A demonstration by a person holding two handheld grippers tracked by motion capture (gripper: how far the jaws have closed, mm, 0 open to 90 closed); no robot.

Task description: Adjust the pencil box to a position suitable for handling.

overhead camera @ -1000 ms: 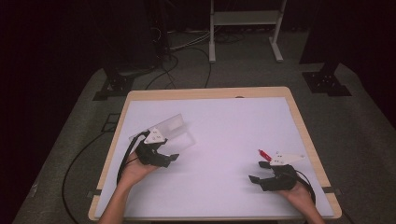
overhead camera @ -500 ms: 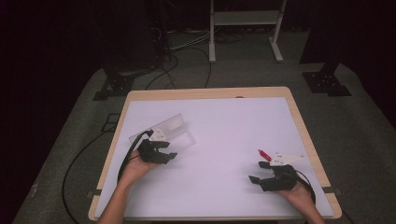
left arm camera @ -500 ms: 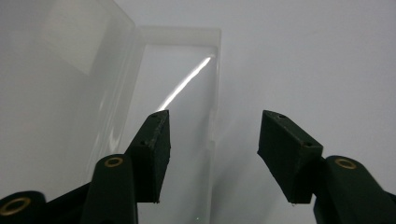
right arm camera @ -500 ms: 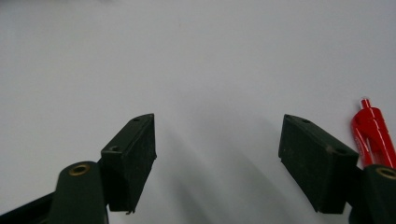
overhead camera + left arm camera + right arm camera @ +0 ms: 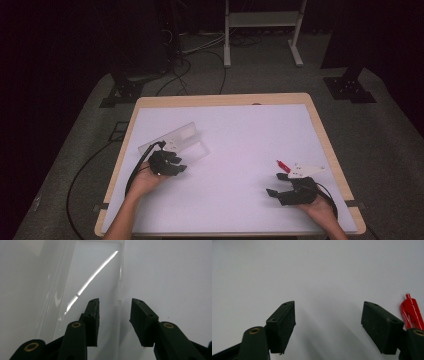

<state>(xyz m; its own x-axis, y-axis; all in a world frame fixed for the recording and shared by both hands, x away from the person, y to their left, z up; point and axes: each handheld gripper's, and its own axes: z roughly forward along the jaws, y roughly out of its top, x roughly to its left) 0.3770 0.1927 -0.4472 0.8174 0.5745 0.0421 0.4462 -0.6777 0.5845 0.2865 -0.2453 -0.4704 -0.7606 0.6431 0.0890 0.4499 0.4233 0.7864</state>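
Case, a clear plastic one, lies flat at about nine o'clock on the table. The left gripper straddles its near edge, jaws parted, grasping nothing. The right gripper gapes wide at four o'clock beside a red pen. Slick plastic could skid away if the jaws close off-centre.

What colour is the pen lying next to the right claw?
Red. The pen shows best in the right gripper view, just outside the right claw.

No readable text or markings.
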